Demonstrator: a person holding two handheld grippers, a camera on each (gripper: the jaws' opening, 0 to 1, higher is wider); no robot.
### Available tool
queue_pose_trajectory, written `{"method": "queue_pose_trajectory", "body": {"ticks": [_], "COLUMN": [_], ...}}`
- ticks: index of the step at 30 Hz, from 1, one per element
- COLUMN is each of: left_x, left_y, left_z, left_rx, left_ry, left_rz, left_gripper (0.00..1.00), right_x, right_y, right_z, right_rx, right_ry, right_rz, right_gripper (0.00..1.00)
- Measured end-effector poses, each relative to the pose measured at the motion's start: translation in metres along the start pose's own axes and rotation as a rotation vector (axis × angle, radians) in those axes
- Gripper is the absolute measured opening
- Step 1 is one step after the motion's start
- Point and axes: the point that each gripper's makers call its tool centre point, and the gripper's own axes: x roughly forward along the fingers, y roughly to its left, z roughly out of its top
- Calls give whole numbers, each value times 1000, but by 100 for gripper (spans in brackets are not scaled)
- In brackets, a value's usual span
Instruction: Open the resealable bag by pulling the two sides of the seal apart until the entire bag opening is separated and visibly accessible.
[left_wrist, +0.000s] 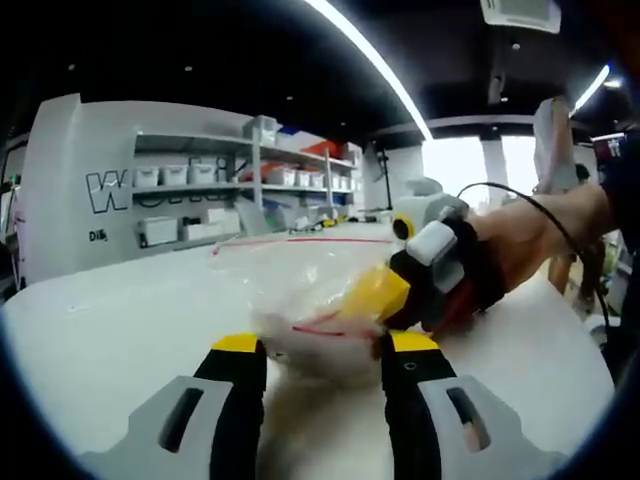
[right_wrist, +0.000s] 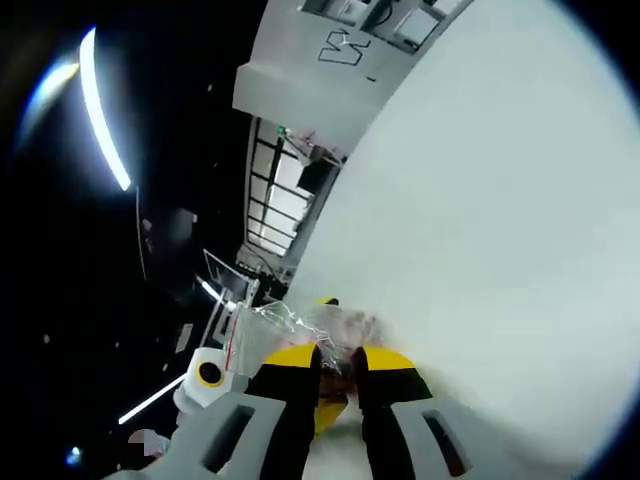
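Item: resealable bag (left_wrist: 300, 285), clear plastic with a red seal line, lying crumpled on the white surface (left_wrist: 120, 340).

Position relative to left claw (left_wrist: 325, 345): directly ahead, its near edge between the yellow tips. The jaws stand wide apart and grip nothing that can be made out.

Position relative to right claw (right_wrist: 338, 362): the film bunches just past and between the yellow tips. The jaws stand nearly together with only a narrow gap; they appear to pinch the plastic (contact itself is too blurred to confirm). In the left gripper view this claw comes in from the right, held by a gloved hand (left_wrist: 520, 235), its tip at the bag's right end.

Axis: the seal line runs crosswise to the left claw, from its far left toward the right claw.

Judgement: the right claw is nearer to a hold; the left must close on the opposite lip before any pull apart.
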Motion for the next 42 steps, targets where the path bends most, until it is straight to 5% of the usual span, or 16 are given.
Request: {"method": "queue_pose_trajectory", "body": {"ticks": [42], "left_x": [-2], "left_y": [-5], "left_z": [-2], "left_rx": [10], "left_ry": [13], "left_rz": [-24], "left_gripper": [34], "right_x": [-14], "right_y": [-4], "right_z": [5], "right_rx": [-14], "right_ry": [-21], "right_rz": [-7], "right_gripper": [19]}}
